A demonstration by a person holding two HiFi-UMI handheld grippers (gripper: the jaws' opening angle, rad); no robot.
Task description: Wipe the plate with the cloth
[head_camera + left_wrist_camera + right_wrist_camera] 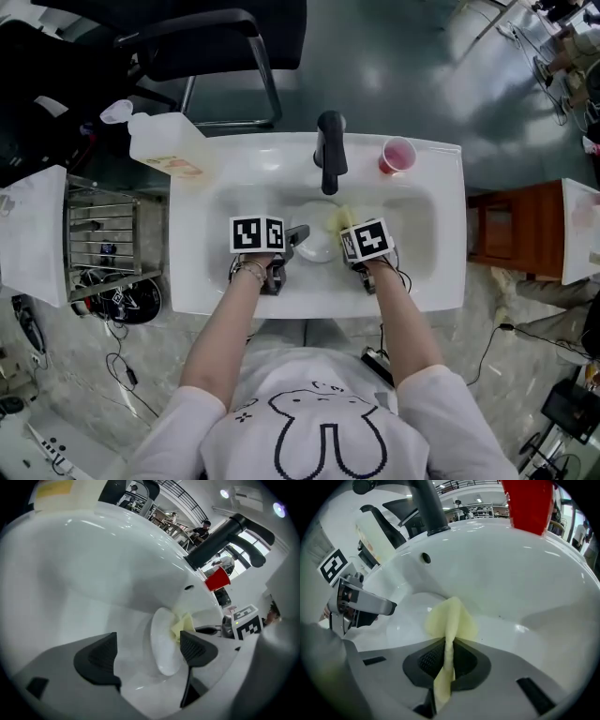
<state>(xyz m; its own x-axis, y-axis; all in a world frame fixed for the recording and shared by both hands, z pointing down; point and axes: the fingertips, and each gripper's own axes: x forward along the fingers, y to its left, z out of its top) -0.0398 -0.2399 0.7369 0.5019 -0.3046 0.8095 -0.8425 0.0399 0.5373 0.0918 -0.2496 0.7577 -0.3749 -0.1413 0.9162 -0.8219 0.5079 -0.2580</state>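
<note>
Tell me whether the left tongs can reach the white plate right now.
Probably yes: the left tongs are open and the round white plate lies just ahead of the jaws, with nothing between. The pale yellow cloth sits beyond it.

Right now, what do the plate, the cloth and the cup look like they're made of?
Plate: likely glazed ceramic, possibly melamine; white and smooth, with glossy highlights.
Cloth: soft pale yellow fabric, maybe microfibre; matte, and it folds and creases limply.
Cup: probably plastic; uniform red and smooth, with a thin rim in the head view.
</note>
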